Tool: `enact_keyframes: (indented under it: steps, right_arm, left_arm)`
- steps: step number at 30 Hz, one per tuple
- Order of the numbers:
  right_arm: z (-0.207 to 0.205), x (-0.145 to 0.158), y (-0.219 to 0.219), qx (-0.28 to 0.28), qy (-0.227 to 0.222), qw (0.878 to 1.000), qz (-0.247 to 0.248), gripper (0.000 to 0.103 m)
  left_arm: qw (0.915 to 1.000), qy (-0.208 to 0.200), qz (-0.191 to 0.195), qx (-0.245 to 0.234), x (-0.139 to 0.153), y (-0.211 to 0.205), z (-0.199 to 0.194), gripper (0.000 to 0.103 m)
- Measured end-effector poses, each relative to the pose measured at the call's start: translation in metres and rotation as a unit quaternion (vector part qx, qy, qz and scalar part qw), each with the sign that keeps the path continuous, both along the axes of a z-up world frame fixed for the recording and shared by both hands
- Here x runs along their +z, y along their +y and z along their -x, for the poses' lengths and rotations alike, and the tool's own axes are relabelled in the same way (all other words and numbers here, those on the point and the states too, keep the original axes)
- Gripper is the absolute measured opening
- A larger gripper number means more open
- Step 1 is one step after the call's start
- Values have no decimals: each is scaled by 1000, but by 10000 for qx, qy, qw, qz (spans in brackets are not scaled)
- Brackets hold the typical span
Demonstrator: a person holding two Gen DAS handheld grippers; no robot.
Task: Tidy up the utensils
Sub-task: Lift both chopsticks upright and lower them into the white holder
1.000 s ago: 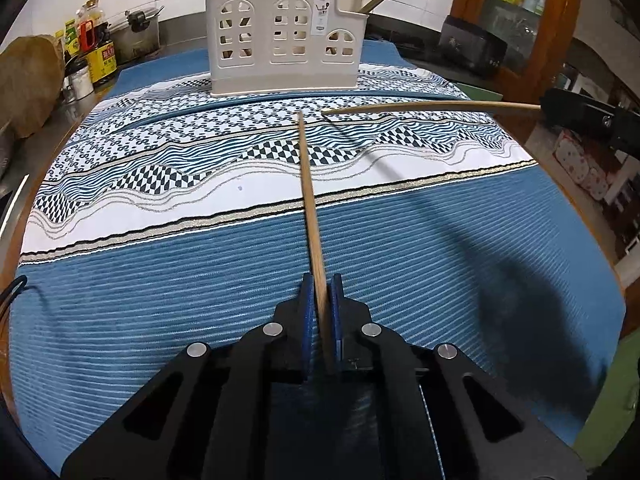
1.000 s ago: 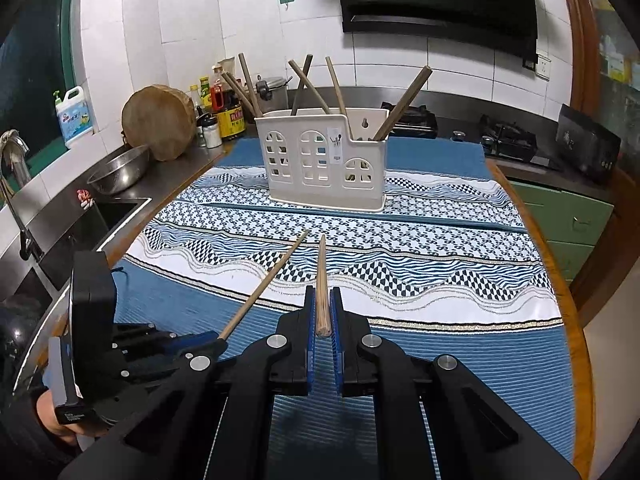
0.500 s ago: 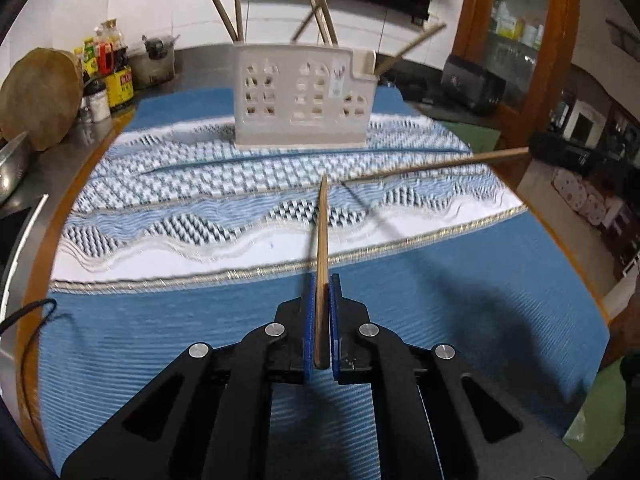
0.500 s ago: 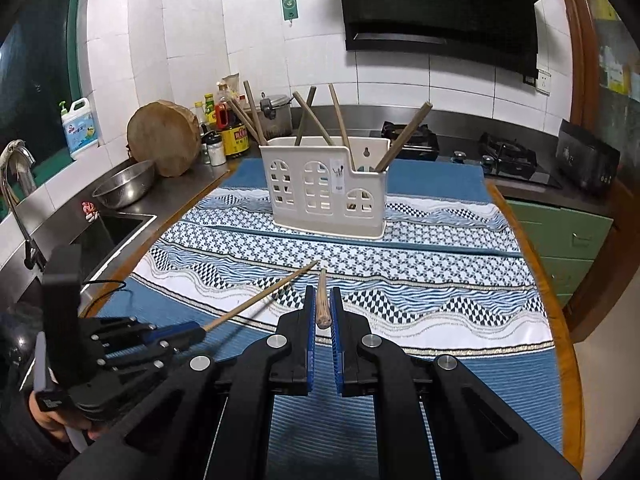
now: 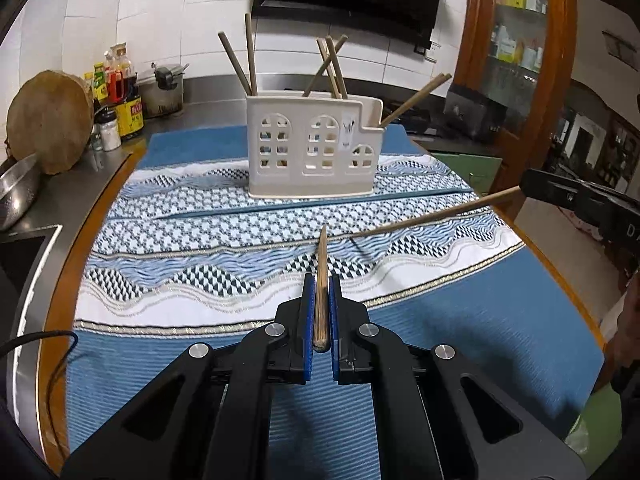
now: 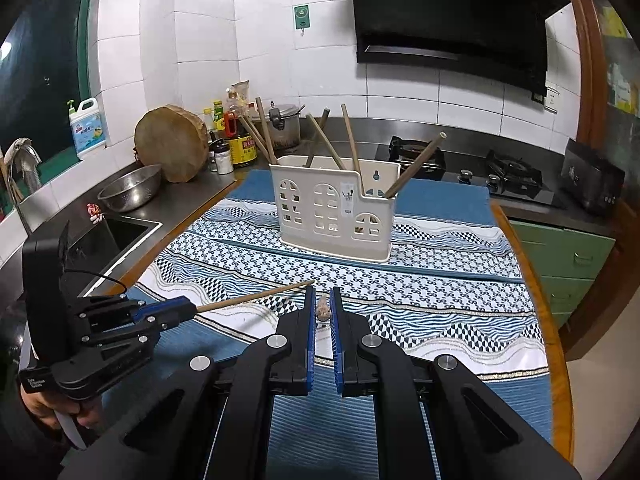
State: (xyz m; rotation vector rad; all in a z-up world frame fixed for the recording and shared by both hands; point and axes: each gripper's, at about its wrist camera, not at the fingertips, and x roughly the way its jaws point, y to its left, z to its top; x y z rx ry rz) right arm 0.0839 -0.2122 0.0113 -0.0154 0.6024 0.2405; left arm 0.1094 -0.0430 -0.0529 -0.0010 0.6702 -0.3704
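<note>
While shut, each gripper [image 5: 319, 292] chopstick-laden [image 5: 320, 280].

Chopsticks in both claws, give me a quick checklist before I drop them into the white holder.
1. Left claw clamped on its chopstick: ok.
2. Right claw clamped on its chopstick: ok, seen end-on.
3. White holder upright on the patterned cloth: ok.
4. Open path from both tips to the holder: ok.
5. Free room among the chopsticks already in the compartments: cannot tell.
6. Claws over the holder: not ok, both well short.
</note>
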Motion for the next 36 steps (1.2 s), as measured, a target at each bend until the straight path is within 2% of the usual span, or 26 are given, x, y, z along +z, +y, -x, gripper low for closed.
enact_keyframes:
  steps: [8,16,21,26,32,36]
  right_arm:
    - [-10,20,-2,95,-133,9998,110,7]
    - [-31,58,-10,129,-345,9993,93,7]
    - [-47,79,-14,71,-479,9985,246,7]
    - [-67,96,-21,92,-465,9988,96,7]
    - [-89,118,-21,71,-615,9981,64,7]
    - [-109,136,-20,37,-755,9971,49,7]
  left_arm:
    - [9998,-178,-87,-38,17,4,-7,5]
    - [9991,-418,-101,-63,46,12,-21,5]
    - [9982,-571,-142,-91,66,13,-32,5]
    - [9985,-537,-51,-87,78,15,-48,5]
    - [9975,-702,19,-85,107,13,-69,5]
    - [9952,-980,5,-54,135,8,-84,5]
